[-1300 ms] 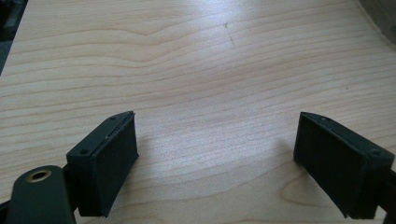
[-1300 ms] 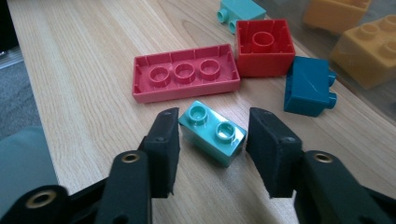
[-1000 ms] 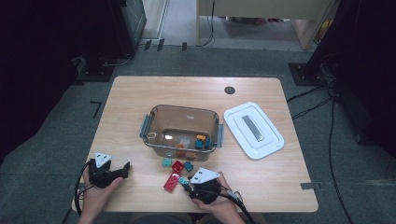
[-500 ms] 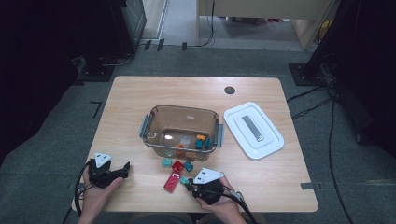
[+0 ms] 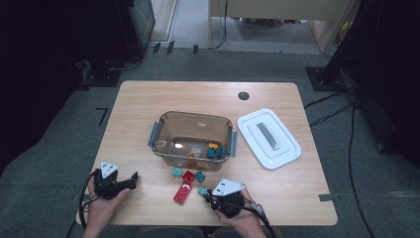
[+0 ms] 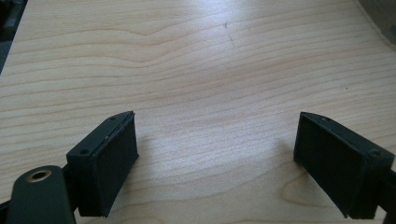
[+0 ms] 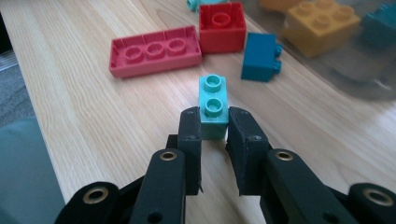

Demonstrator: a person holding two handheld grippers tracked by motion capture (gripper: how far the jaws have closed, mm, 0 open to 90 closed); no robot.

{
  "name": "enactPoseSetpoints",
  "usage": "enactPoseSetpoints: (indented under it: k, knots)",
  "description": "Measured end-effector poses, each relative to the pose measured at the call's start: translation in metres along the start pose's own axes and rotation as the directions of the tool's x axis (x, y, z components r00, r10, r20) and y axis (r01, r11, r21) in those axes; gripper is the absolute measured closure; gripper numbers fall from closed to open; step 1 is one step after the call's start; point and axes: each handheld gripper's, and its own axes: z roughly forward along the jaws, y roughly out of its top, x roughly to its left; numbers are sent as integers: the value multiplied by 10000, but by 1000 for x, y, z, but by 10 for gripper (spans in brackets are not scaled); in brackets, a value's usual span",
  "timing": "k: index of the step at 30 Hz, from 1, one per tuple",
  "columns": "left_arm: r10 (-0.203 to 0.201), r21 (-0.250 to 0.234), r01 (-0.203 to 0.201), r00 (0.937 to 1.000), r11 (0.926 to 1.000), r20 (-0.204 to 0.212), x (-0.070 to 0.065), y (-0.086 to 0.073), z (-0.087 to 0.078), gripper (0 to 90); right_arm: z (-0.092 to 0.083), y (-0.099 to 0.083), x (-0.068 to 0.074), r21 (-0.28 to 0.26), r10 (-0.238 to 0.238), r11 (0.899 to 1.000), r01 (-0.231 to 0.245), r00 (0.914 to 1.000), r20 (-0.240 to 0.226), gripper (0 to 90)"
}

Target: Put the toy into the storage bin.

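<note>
Since a second ago, right gripper (image 7: 214,127) jaws have been closing and now pinch the near end of the small teal brick (image 7: 213,106); nothing else on the table (image 5: 148,114) has shifted. Brick sits studs-up on the wood near my front edge, just short of the long red plate (image 7: 156,50), the red square brick (image 7: 222,27) and the dark blue brick (image 7: 259,56). Gripping it across its narrow sides leaves the studs clear and should keep it level for a lift.

Left gripper (image 5: 115,182) rests at the front left corner, jaws wide apart over bare wood, well clear of the work so it doesn't crowd the pick.

Clear bin (image 5: 194,126) stands mid-table with a few bricks inside; white lid (image 5: 269,138) lies off to its right, so the bin is open. My guess: loose bricks go in there.
</note>
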Motion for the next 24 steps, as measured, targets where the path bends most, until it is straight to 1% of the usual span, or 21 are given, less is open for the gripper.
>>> enactPoseSetpoints:
  k: [3,5,8,10,12,13,15,19,24]
  knots:
    - [0,2,0,10000,10000,4,0,0,0,134,-2,-2,-2,14,112,9999,-112,9999,46,755]
    - [3,2,-3,10000,10000,6,0,0,0,134,-1,-1,-2,-21,124,9999,-124,9999,-9,691]
    - [2,1,-2,10000,10000,4,0,0,0,134,4,1,0,10,63,10000,-63,10000,-50,650]
    - [4,4,-4,10000,10000,6,0,0,0,134,8,2,2,48,-50,10000,50,10000,49,669]
    - [2,-1,-2,10000,10000,5,0,0,0,134,11,2,3,40,-145,9999,144,9994,307,737]
    - [2,0,-2,10000,10000,4,0,0,0,134,11,2,3,22,-90,10000,90,9994,333,756]
    - [2,0,-2,10000,10000,6,0,0,0,134,9,3,1,-21,-4,10000,5,9992,401,763]
    - [1,1,-1,10000,10000,6,0,0,0,134,-1,3,-6,-160,194,9997,-187,9987,469,763]
    - [4,9,-4,10000,10000,9,0,0,0,134,-19,3,-19,-340,463,9985,-440,9964,706,764]
